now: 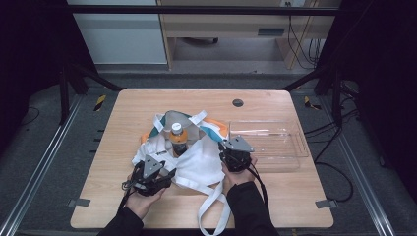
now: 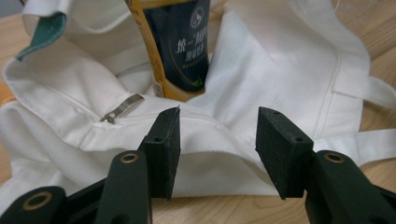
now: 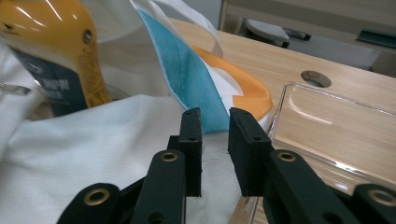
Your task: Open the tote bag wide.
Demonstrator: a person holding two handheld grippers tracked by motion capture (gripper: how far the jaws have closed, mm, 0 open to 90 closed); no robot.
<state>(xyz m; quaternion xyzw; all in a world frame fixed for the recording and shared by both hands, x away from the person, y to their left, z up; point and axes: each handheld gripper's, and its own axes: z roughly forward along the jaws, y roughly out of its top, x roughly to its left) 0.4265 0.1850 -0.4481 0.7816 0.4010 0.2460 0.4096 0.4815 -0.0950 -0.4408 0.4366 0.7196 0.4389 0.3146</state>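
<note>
A white tote bag with teal and orange trim lies crumpled at the table's middle. An orange-capped drink bottle stands upright inside its mouth. My left gripper is at the bag's near left edge. In the left gripper view its jaws stand wide apart over the bag's hem, below the bottle and a metal zipper pull. My right gripper is at the bag's right rim. Its jaws show a narrow gap just short of the teal lining, pressing on nothing.
A clear plastic tray lies right of the bag, close beside my right gripper, and its rim shows in the right gripper view. The bag's long white straps trail toward the near table edge. A round cable hole sits farther back.
</note>
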